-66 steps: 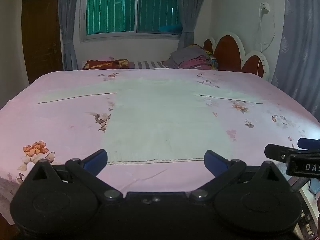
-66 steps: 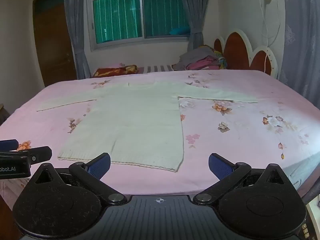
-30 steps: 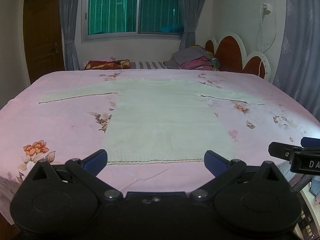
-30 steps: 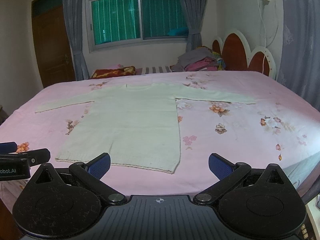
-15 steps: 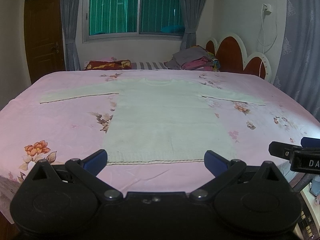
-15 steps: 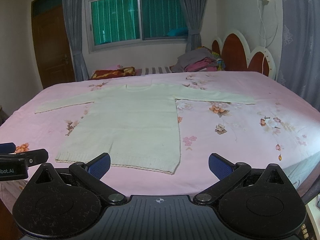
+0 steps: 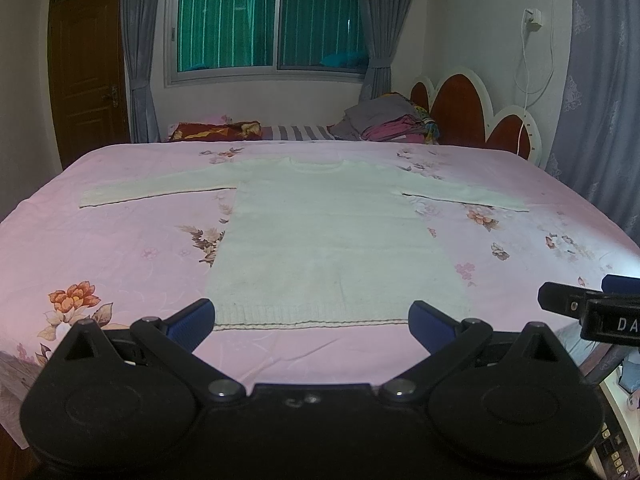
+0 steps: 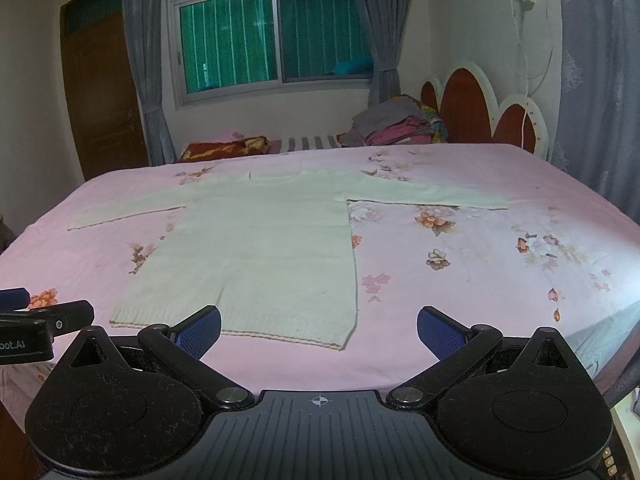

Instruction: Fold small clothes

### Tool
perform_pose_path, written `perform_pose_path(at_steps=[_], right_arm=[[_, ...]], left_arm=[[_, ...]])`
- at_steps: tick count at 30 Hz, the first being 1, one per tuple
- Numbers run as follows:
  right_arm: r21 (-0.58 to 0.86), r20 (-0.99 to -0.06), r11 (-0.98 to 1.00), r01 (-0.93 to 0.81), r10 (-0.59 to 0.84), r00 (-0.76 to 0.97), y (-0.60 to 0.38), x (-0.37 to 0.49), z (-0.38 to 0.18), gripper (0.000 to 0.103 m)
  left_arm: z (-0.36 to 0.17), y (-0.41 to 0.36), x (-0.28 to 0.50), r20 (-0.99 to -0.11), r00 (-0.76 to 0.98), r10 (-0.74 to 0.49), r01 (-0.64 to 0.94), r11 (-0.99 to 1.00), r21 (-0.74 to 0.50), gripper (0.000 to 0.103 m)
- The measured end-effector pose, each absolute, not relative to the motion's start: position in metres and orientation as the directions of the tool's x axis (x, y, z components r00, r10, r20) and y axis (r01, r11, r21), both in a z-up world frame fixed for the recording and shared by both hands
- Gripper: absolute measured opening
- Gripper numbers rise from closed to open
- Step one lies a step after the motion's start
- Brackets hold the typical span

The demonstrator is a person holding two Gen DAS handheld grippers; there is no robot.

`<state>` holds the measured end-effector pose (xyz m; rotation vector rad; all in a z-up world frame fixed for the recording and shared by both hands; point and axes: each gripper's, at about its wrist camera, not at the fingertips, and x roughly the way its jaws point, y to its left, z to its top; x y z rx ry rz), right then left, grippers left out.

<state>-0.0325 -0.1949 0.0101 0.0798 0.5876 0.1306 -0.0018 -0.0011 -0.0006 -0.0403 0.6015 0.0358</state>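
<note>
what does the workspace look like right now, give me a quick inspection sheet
surface: pink floral bedsheet, smooth.
job's things: pale cream knitted long-sleeved sweater, flat, both sleeves spread out, unfolded.
clutter: folded pile of grey and pink clothes at the far edge.
grippers: left gripper and right gripper, jaws wide open, empty, near the hem.
cables: white charger cable hanging on the wall.
surroundings: green-curtained window, brown wooden door.
</note>
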Motion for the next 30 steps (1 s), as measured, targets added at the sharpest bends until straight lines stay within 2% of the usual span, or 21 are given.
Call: perform_pose_path(at_steps=[30], right_arm=[[0.108, -0.549, 0.989, -0.100, 0.143, 0.824, -0.1968, -0.0330, 0.0108, 0.103]], left_arm=[[-0.0008, -0.0012, -0.0013, -0.569, 0.822, 0.021, -0.046, 0.999, -0.029, 0.103]])
